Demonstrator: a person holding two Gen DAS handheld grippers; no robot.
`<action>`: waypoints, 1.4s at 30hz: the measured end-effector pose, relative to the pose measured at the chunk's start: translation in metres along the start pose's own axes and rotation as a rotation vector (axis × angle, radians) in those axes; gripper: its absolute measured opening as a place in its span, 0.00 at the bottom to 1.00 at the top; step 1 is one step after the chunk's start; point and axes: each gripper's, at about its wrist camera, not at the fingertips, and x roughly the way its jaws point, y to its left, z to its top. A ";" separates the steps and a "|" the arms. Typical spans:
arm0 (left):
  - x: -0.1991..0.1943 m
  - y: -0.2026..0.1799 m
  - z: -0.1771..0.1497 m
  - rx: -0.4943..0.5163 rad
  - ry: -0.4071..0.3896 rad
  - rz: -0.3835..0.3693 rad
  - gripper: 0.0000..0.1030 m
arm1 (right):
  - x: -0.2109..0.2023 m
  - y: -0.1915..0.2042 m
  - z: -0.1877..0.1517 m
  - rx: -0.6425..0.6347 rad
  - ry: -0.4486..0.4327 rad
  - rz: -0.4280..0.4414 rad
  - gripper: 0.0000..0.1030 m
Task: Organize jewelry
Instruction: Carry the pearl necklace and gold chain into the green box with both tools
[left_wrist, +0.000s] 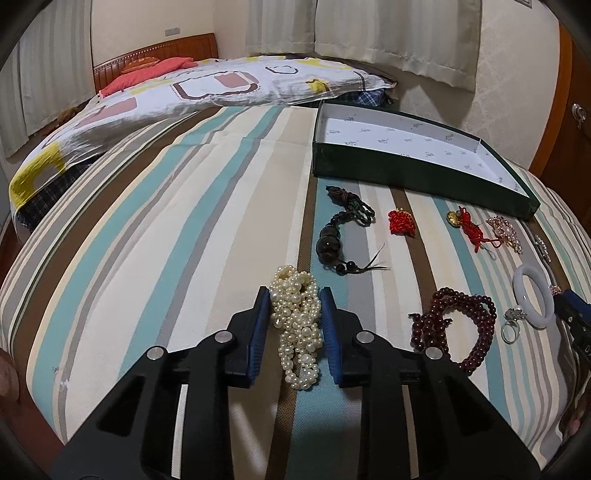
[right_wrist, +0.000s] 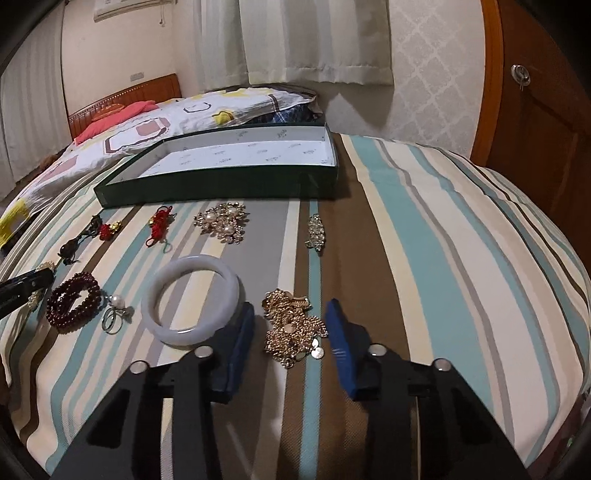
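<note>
On the striped bedspread, my left gripper (left_wrist: 294, 295) is shut on a heap of white pearl necklace (left_wrist: 297, 325), with both blue pads pressed against its sides. My right gripper (right_wrist: 291, 306) stands open around a pile of gold chain jewelry (right_wrist: 293, 332); its left pad sits a little apart from the pile and its right pad at the pile's edge. The white bangle (right_wrist: 192, 299) lies just left of the right gripper's left finger. A shallow dark green box (right_wrist: 221, 184) with a white lining stands empty behind the jewelry.
Also on the spread are a dark red bead bracelet (left_wrist: 454, 325), a pearl ring (right_wrist: 114, 317), a pearl brooch (right_wrist: 223, 221), a crystal clip (right_wrist: 314, 230), two red knots (right_wrist: 159, 221) and a dark gourd pendant (left_wrist: 328, 243). A patterned quilt (left_wrist: 207, 85) lies behind, and a wooden cabinet (right_wrist: 535, 140) stands at the right.
</note>
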 end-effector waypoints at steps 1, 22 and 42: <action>0.000 0.000 0.000 -0.001 0.000 -0.002 0.25 | -0.001 0.000 0.000 0.003 -0.001 0.013 0.22; -0.017 0.000 0.003 -0.008 -0.037 -0.024 0.20 | -0.021 0.003 0.011 0.018 -0.051 0.050 0.08; -0.058 -0.009 0.029 -0.013 -0.144 -0.069 0.20 | -0.059 0.011 0.044 0.015 -0.168 0.093 0.08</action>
